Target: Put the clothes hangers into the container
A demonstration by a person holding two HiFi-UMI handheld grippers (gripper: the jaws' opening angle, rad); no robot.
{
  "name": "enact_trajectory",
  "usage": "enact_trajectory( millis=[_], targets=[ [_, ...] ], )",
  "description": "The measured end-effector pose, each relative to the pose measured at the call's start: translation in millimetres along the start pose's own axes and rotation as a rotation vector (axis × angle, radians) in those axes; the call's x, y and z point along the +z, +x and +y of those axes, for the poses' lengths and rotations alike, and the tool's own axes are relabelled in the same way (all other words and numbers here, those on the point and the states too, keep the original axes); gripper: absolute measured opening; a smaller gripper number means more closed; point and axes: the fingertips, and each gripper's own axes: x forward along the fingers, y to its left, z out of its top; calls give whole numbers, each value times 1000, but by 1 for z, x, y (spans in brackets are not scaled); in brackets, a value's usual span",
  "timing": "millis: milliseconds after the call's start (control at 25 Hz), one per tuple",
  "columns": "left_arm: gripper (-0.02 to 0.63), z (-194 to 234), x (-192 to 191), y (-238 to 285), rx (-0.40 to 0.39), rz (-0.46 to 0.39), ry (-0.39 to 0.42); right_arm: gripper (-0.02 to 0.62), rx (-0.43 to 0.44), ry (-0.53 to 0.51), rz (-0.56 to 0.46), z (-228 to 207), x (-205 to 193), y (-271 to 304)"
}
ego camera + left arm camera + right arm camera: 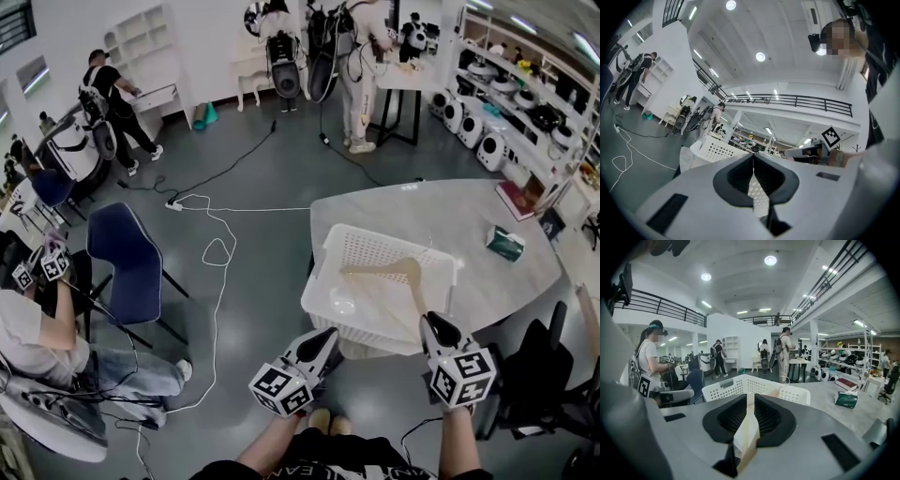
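Observation:
A white perforated basket (pixel 373 246) stands at the near edge of a grey table (pixel 450 211). A light wooden clothes hanger (pixel 384 271) lies inside it, one arm reaching back over the near rim. My right gripper (pixel 427 324) is shut on that arm's end, and the wood (pixel 744 432) shows pinched between the jaws of the right gripper (pixel 751 397). The basket (pixel 736 385) is straight ahead of it. My left gripper (pixel 329 337) hovers at the basket's near left corner. That left gripper (pixel 753 157) is shut with nothing in it, and the basket (pixel 717 149) lies just beyond.
A green box (pixel 505 243) and a book (pixel 516 200) lie on the table's right side. A blue chair (pixel 127 258) and a white cable (pixel 217 248) occupy the floor at left. A seated person (pixel 42 342) is at far left. Shelves (pixel 506 103) line the right wall.

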Motion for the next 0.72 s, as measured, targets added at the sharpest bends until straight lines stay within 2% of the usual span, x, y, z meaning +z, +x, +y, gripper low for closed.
enact_trajectory(
  millis=[480, 720],
  targets=[
    [9, -6, -3, -3, -13, 10, -3, 66, 34, -14, -40, 22, 11, -20],
    [9, -6, -10, -6, -5, 13, -19, 66, 100, -10, -72, 44, 15, -30]
  ],
)
